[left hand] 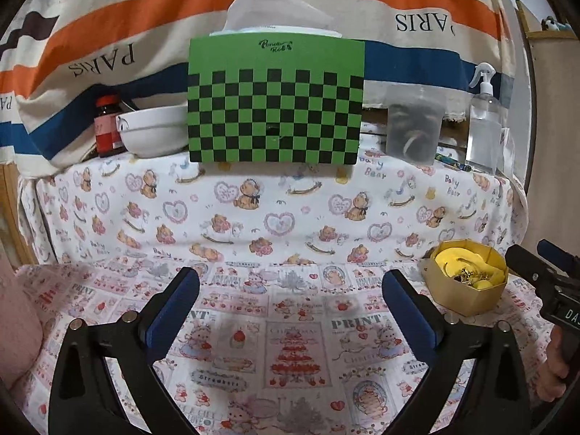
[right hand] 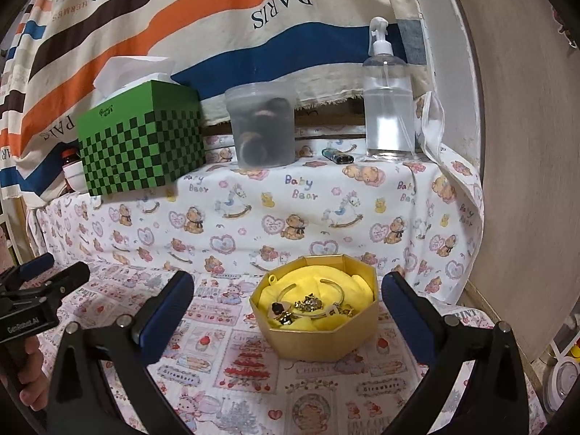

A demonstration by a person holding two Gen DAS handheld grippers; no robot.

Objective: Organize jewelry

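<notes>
Both grippers, left [left hand: 290,304] and right [right hand: 288,308], hang spread and empty over the cloth [right hand: 203,362]. Jewelry [right hand: 308,306] lies tangled in the box [right hand: 319,342]; pinch one piece only, lifting slowly.

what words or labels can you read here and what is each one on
"PARIS", upside down, on the striped cloth
"HERMES", upside down and faint, on the same cloth
"Baby Bear" on the bear cloth
"PRINT" and "Strawberry" on the strawberry cloth
"GenRobot.AI" on the left gripper
"DA", cut off by the frame edge, on the right gripper
Script logo on the green box: too blurred to read
Red jar label: too blurred to read
</notes>
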